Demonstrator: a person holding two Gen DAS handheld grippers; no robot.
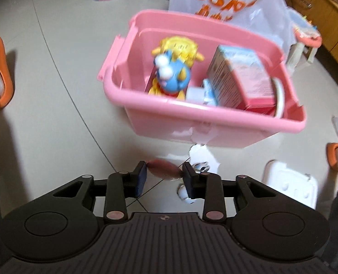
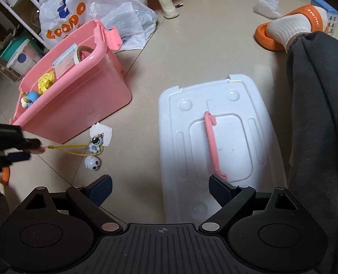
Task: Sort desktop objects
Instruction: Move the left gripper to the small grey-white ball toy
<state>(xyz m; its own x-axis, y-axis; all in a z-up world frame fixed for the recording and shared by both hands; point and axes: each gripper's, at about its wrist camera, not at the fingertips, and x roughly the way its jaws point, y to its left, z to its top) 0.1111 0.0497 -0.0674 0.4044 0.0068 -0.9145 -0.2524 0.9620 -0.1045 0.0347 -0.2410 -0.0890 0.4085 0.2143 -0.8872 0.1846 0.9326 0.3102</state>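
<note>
A pink storage bin stands on the tiled floor and holds a blue and yellow toy, a pink box and a tape roll. My left gripper is shut on a blurred reddish piece tied to a yellow cord. The cord leads to a small astronaut charm and a white ball figure on the floor in front of the bin. My right gripper is open and empty above the near edge of the white lid.
A white plastic bag lies behind the bin. The person's feet in orange slippers rest left and right. A grey trouser leg is close on the right. A paper scrap lies by the charms.
</note>
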